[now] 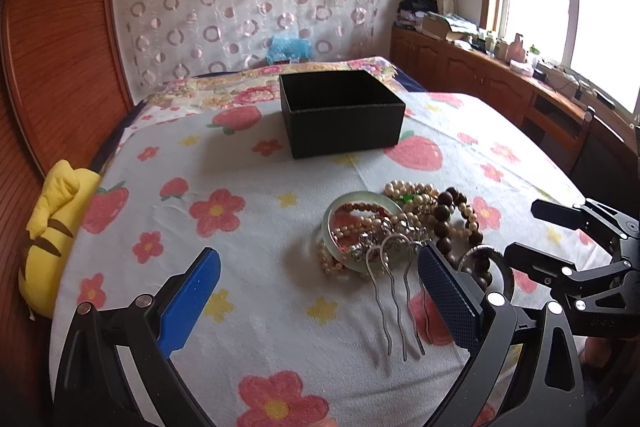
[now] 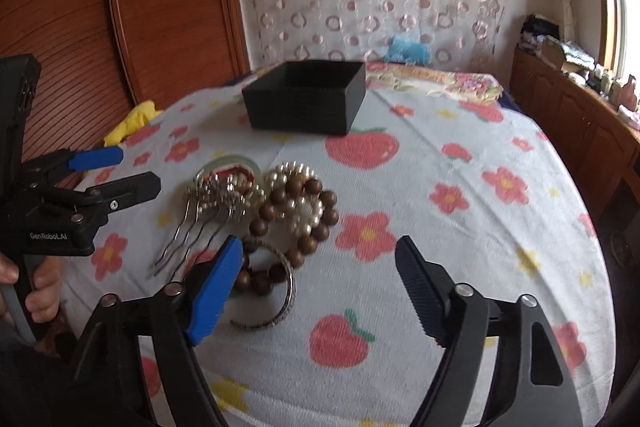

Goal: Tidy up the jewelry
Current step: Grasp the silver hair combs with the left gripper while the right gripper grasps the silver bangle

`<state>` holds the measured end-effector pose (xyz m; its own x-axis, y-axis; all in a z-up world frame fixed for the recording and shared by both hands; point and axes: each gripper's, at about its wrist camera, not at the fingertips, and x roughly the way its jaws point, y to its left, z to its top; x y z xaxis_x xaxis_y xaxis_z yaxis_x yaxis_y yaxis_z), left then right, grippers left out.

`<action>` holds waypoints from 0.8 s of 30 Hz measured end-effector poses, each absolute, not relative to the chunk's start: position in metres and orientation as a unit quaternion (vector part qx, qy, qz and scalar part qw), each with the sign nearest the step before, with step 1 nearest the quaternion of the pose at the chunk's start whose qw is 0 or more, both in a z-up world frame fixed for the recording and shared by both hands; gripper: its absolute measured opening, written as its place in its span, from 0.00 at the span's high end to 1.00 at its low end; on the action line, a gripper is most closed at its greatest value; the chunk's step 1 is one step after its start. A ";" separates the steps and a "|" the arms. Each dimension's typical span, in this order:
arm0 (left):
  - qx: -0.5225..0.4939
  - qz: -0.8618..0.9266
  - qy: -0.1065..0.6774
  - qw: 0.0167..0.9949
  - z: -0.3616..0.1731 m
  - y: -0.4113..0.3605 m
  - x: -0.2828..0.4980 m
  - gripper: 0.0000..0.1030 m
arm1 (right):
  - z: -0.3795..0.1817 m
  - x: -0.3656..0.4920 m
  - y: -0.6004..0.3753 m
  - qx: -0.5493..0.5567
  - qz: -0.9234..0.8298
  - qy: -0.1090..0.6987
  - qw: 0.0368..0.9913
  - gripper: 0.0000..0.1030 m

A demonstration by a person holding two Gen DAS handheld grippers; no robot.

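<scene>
A: Where is the jewelry, and what are you holding?

B: Nothing yet. Your left gripper [image 1: 316, 291] stands wide open, its blue pads straddling the hair comb [image 1: 394, 301], with nothing clamped. Your right gripper [image 2: 320, 267] is also parted and empty; its blue pad sits over the metal bangle [image 2: 276, 291], not pressing it.

A: And the pile itself?

B: It lies on the bed [image 1: 248, 267], on the flowered sheet, toward the near edge. A pale jade bangle [image 1: 332, 223] rings some pearl strands [image 1: 408, 195]; a brown bead bracelet [image 2: 316, 211] lies just beside them, touching. The comb's prongs point toward you, its decorated top tucked against the heap.

A: Why is the box so far back?

B: The black box [image 1: 340, 113] sits open, lid off, toward the bed's far edge, well apart from the pile. I judge that keeps a bare stretch between the tangle and the target, so you carry each piece across singly.

A: Why both grippers angled down together?

B: Likely so one can steady the heap while the other lifts. The strands overlap, so pulling one may drag its neighbours.

A: First pick?

B: The comb looks easiest: it pokes out of the pile. Close gently across its prongs; thin wire could slip or twist between the pads.
</scene>
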<state>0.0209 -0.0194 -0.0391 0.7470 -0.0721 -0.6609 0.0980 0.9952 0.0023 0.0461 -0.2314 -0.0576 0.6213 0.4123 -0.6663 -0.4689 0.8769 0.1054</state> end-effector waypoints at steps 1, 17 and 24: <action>0.019 -0.047 0.356 0.933 -0.040 -0.020 0.021 0.07 | -0.059 0.046 -0.231 -0.041 0.248 0.364 0.897 0.28; 0.027 -0.055 0.388 0.919 -0.060 -0.023 0.029 0.07 | -0.072 0.040 -0.214 -0.077 0.289 0.402 0.866 0.74; 0.023 -0.059 0.403 0.913 -0.066 -0.022 0.033 0.07 | -0.070 0.045 -0.223 -0.071 0.274 0.395 0.874 0.94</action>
